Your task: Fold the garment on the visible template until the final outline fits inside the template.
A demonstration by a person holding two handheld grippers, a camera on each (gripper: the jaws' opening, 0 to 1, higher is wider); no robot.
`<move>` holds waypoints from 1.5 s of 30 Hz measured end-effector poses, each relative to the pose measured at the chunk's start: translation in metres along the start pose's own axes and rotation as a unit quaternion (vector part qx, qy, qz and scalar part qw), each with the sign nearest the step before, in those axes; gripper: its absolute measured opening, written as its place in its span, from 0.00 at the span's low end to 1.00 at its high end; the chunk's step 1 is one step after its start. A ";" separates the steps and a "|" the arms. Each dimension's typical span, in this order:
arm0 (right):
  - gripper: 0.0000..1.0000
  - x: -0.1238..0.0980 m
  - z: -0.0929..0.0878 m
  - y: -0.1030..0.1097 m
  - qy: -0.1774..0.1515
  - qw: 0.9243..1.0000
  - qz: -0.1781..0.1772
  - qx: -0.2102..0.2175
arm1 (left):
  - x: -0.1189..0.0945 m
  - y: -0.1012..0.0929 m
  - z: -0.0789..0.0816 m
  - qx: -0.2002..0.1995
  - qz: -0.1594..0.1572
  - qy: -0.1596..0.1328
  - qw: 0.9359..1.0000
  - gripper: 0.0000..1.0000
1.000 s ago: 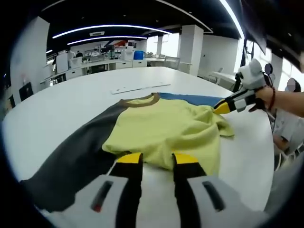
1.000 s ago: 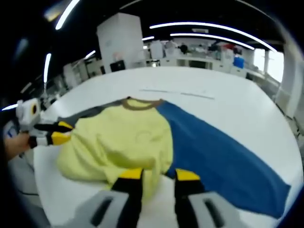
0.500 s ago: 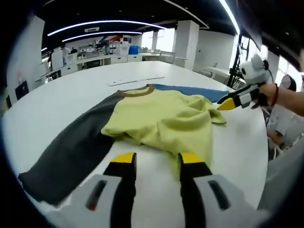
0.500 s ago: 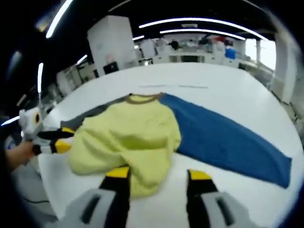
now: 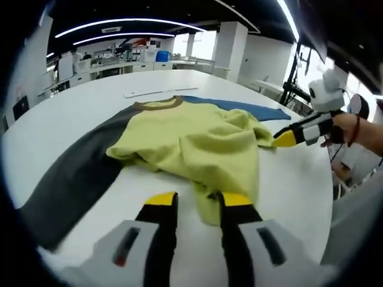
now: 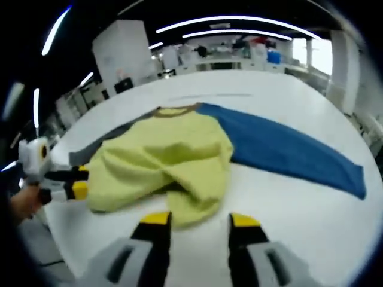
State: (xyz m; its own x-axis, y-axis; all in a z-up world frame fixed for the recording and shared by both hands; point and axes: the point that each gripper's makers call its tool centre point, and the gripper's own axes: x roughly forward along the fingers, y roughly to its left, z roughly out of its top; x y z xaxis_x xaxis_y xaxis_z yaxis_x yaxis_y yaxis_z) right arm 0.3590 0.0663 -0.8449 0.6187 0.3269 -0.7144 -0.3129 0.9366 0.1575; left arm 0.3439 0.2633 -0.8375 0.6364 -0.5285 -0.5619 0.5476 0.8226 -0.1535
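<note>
The garment (image 5: 191,140) lies on the white table (image 5: 84,101): a crumpled yellow body with a brown collar (image 5: 157,105), a dark grey sleeve (image 5: 72,173) and a blue sleeve (image 6: 287,149) spread to opposite sides. The left gripper (image 5: 191,200) stands at the near hem with its jaws parted and nothing between them. The right gripper (image 6: 194,220) stands at the hem on its side, jaws likewise apart and unloaded. A thin pale strip (image 5: 149,92) lies on the table beyond the collar
</note>
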 end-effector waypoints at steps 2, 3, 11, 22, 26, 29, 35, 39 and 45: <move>0.28 0.003 0.001 0.002 -0.003 1.000 -0.003 0.000 | 0.003 0.003 -0.003 0.003 0.003 0.003 1.000 0.21; 0.26 0.003 0.000 0.007 -0.003 1.000 -0.001 -0.006 | 0.004 0.005 -0.001 0.008 0.004 0.001 1.000 0.19; 0.05 0.008 0.002 0.005 -0.008 0.999 -0.017 -0.029 | 0.003 0.002 -0.002 -0.004 0.002 0.002 1.000 0.03; 0.00 -0.010 0.012 0.002 -0.037 0.999 0.007 -0.040 | -0.030 -0.001 0.009 -0.023 0.021 -0.025 0.999 0.00; 0.00 -0.022 0.013 0.002 -0.039 0.998 0.018 -0.056 | -0.045 -0.002 0.015 -0.038 0.025 -0.038 0.998 0.00; 0.00 -0.032 0.015 0.000 -0.043 0.997 0.026 -0.057 | -0.056 -0.001 0.019 -0.040 0.031 -0.046 0.998 0.00; 0.00 -0.055 0.011 0.007 -0.033 0.996 0.058 -0.065 | -0.074 -0.004 0.013 -0.049 0.044 -0.045 0.997 0.00; 0.00 -0.066 0.005 0.008 -0.018 0.995 0.076 -0.061 | -0.083 -0.008 0.005 -0.061 0.047 -0.033 0.996 0.00; 0.00 -0.078 -0.005 0.013 0.006 0.993 0.102 -0.054 | -0.091 -0.022 -0.003 -0.065 0.049 -0.023 0.996 0.01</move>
State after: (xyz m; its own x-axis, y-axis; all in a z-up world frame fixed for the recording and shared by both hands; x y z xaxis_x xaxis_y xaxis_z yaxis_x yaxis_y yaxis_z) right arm 0.3028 0.0526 -0.7908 0.5263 0.5057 -0.6836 -0.5062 0.8323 0.2260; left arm 0.2721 0.2944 -0.7853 0.7086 -0.4513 -0.5424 0.4090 0.8891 -0.2055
